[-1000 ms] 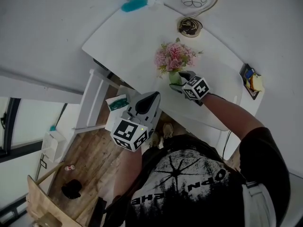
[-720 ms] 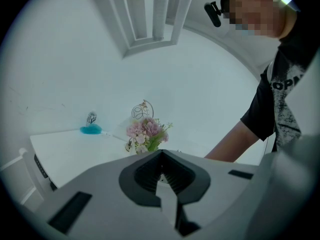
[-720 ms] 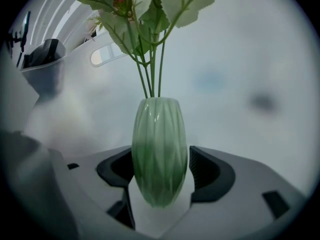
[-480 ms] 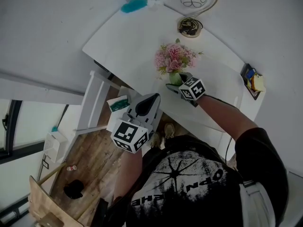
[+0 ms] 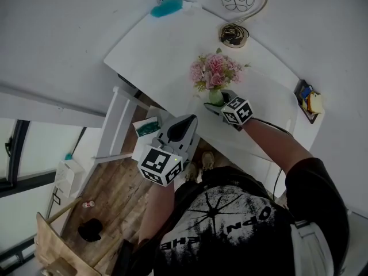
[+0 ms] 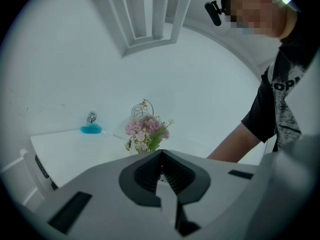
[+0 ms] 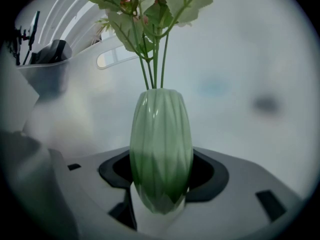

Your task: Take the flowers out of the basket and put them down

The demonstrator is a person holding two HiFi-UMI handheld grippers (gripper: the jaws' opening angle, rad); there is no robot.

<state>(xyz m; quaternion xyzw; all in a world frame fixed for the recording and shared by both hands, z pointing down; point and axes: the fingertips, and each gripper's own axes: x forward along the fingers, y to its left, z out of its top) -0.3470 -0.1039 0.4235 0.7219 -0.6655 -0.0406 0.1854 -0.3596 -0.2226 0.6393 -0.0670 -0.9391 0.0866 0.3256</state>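
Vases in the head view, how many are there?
1: the green vase holding pink flowers, near the middle of the white table. None else shows.

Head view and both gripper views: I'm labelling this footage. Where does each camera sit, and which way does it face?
Head view: on the head, facing steeply down at the table and flowers; left gripper, right gripper, arms and shirt show.
Left gripper view: rides that gripper, faces along its shut jaws across the table; an arm shows.
Right gripper view: rides that gripper, faces the vase between its closing jaws.
Shared: flowers in all three.
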